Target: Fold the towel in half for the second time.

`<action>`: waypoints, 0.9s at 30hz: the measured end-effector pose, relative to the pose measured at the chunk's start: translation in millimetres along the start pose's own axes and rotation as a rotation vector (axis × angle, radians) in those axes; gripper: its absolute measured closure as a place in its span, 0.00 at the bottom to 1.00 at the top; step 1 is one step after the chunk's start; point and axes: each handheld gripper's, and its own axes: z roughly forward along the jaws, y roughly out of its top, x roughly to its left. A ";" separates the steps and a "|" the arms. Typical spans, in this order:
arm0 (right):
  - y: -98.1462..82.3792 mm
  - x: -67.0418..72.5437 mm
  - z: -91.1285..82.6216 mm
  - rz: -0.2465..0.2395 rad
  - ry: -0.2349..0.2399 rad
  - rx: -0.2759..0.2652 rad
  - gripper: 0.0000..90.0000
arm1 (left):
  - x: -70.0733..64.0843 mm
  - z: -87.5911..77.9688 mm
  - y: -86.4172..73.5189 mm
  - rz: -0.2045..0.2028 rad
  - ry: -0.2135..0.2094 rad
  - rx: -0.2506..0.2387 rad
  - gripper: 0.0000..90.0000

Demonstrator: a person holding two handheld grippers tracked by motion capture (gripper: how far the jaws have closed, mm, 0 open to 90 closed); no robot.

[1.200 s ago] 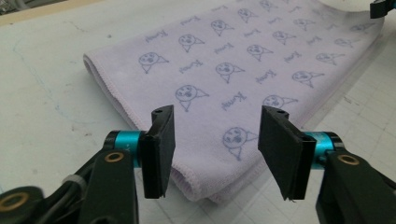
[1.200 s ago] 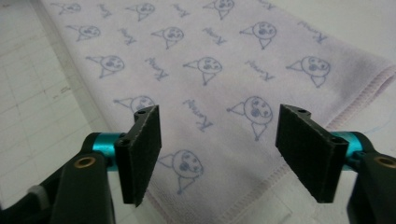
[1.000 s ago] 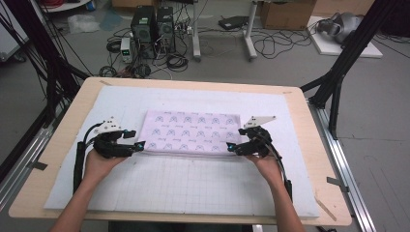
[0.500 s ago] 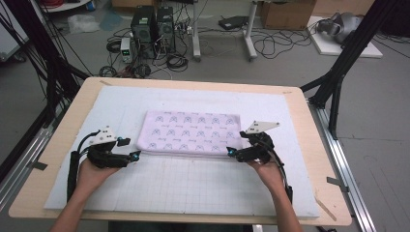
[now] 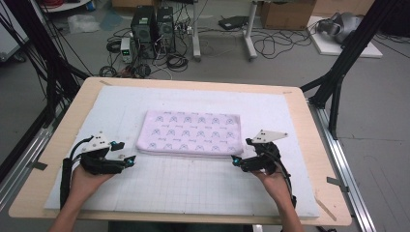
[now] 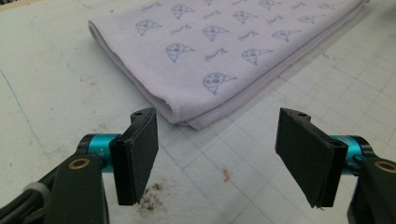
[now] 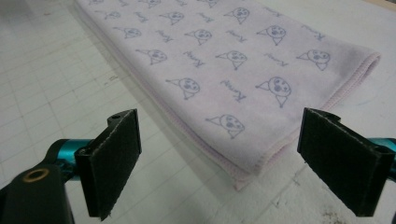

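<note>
The left gripper (image 5: 129, 160) is seen with its jaws standing wide apart and nothing between them; they have just been opening, and its pads (image 6: 140, 154) hang just short of the near left corner of the towel (image 5: 189, 133). The right gripper (image 5: 235, 161) is likewise spread, its jaws having just been opening, with nothing gripped; the towel's near right corner (image 7: 243, 170) lies just beyond its pads (image 7: 114, 161), apart from them. The towel is laid flat, folded into a long rectangle, in the middle of the white gridded mat (image 5: 193, 188) that covers the table (image 5: 58, 193).

The cloth is judged to be light, soft and limp, neither fragile nor slippery against the padded jaws. It would sag if lifted from one point, so a hold at two corners at once is called for. Stacked layers are seen at the near edge (image 6: 187, 119); a shallow pinch there could catch the top layer alone, so all layers should be taken together.
</note>
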 end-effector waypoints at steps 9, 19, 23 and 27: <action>-10.5 4.6 -10.7 0.011 0.000 -0.007 0.14 | -6.8 -8.5 -6.7 0.002 0.002 -0.002 0.32; -21.8 8.4 -26.1 0.031 -0.003 -0.030 0.14 | -11.0 -14.8 -9.6 0.002 0.003 -0.015 0.32; -27.1 9.7 -30.9 0.034 -0.009 -0.025 0.14 | -11.8 -16.6 -11.8 0.006 0.002 -0.013 0.32; -31.3 10.9 -33.8 0.022 -0.013 -0.017 0.13 | -11.0 -17.9 -11.6 0.007 0.002 -0.018 0.32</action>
